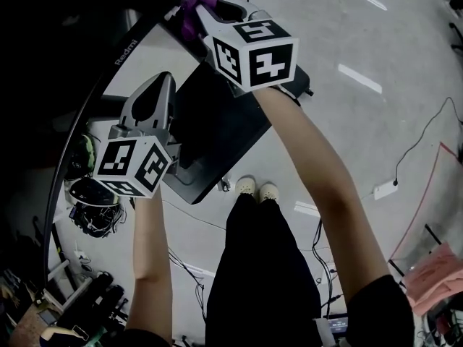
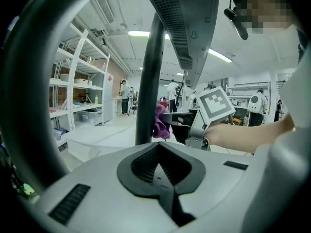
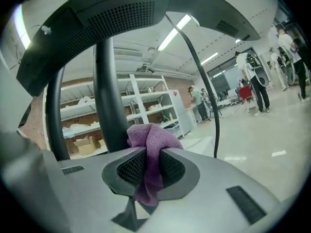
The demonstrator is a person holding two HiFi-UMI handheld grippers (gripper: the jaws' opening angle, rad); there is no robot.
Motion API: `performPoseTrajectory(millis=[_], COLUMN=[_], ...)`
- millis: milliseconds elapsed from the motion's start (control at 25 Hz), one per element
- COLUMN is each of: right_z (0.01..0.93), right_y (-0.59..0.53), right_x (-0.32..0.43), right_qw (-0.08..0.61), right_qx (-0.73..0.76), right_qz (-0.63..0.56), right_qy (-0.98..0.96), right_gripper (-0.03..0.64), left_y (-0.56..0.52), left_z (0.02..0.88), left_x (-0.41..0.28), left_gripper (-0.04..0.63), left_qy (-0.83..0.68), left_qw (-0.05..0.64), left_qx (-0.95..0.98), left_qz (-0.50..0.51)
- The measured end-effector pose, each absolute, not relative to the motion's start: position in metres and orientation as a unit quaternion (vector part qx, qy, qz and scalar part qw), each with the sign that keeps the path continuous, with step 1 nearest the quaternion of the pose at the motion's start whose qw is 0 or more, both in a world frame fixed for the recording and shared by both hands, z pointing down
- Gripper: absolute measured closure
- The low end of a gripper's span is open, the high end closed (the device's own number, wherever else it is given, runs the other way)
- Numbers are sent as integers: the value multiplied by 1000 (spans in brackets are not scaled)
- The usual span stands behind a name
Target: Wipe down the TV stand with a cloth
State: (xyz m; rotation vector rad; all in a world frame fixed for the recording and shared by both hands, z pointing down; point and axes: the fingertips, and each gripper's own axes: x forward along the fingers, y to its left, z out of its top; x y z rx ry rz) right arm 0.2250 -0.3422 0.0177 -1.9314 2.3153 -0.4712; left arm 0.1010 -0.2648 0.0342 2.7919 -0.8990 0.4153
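Observation:
The TV stand has a black upright pole (image 2: 148,81) and a flat black base (image 1: 217,132). A purple cloth (image 3: 148,144) is clamped between the jaws of my right gripper (image 3: 148,161). It bunches up beside the pole (image 3: 109,96), below the vented back of the TV (image 3: 126,18). In the head view the right gripper (image 1: 206,2) is at the top with the cloth (image 1: 195,6) at its tip. My left gripper (image 1: 160,82) is lower left, jaws closed on nothing. From the left gripper (image 2: 158,154) I see the cloth (image 2: 160,123) against the pole.
The dark TV panel (image 1: 87,35) fills the upper left. Cables and a power strip (image 1: 383,190) lie on the grey floor; gear (image 1: 90,208) is piled at the left. The person's shoes (image 1: 257,189) stand by the base. White shelving (image 2: 73,96) and people are behind.

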Motion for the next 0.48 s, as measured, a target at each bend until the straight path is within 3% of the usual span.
performPoseTrajectory(millis=[480], right_z=[130], right_y=[-347], right_x=[215], right_qw=[-70], right_qx=[-648], right_qz=[-237], right_qy=[721], right_gripper=[543], left_y=[-270], left_z=[43], left_x=[91], left_gripper=[589], left_qy=[-299], left_qw=[98], left_qx=[939], left_qz=[140])
